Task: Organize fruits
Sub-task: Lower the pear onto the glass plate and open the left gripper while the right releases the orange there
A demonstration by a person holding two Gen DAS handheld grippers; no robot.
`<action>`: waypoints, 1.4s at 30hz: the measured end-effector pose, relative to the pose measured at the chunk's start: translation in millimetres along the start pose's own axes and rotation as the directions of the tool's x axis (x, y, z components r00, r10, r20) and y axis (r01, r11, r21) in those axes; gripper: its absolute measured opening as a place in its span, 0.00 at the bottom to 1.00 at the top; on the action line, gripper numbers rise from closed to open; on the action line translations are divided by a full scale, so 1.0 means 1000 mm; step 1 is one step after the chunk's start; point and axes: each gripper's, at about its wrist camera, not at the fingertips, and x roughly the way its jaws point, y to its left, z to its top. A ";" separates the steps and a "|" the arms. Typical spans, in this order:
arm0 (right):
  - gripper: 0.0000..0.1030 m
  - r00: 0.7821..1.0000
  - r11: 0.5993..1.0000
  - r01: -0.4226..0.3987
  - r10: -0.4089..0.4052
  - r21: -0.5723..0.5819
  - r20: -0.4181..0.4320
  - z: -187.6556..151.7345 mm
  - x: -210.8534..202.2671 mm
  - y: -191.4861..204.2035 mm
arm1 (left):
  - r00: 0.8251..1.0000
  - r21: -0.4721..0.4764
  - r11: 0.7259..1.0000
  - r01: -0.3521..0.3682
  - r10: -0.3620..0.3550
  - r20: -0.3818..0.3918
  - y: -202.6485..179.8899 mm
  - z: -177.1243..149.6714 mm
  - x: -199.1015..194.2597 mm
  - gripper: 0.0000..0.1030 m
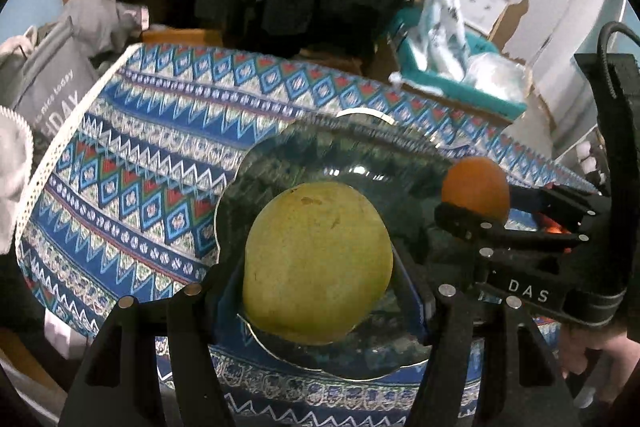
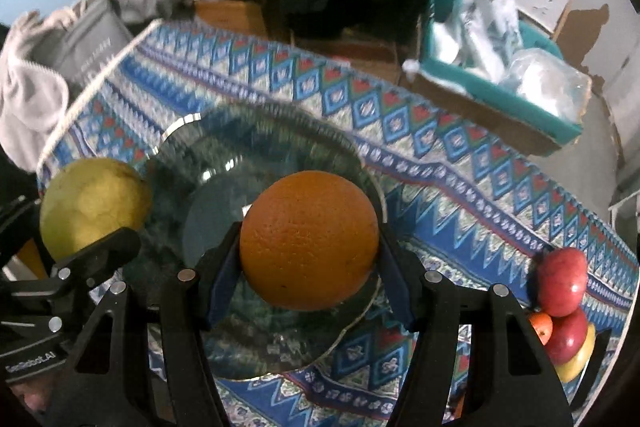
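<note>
The left tool point(image 1: 316, 267) is clenched on a green mango point(image 1: 318, 267), held above the glass plate point(image 1: 320, 147). The right tool point(image 2: 310, 247) grasps an orange point(image 2: 310, 241) between its pads over the same plate, on the counter point(image 2: 480, 195).

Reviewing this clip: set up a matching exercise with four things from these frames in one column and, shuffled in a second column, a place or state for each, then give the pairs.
Things:
1. green fruit
2. orange
3. red apples
4. glass plate

Places or states:
A. lying on the patterned cloth, nothing resting in it
B. clamped in the right gripper
C. piled at the table's edge
D. clamped in the left gripper

Pairs: 1-D, 2-B, 3-C, 4-A
</note>
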 end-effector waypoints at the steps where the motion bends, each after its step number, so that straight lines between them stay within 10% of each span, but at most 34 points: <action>1: 0.62 1.000 1.000 -0.003 0.003 -0.009 -0.017 -0.001 0.006 0.002 | 1.000 -0.003 1.000 0.000 0.000 -0.009 0.002 -0.001 0.003 0.66; 27: 0.66 0.993 0.999 -0.038 0.034 -0.031 -0.114 -0.010 0.035 0.004 | 0.976 -0.015 0.999 -0.046 0.042 -0.212 0.009 -0.019 0.047 0.66; 42: 0.66 1.000 1.000 -0.010 0.011 0.027 -0.015 -0.005 -0.005 -0.012 | 0.998 0.021 0.999 -0.046 0.047 -0.050 -0.003 -0.006 0.004 0.82</action>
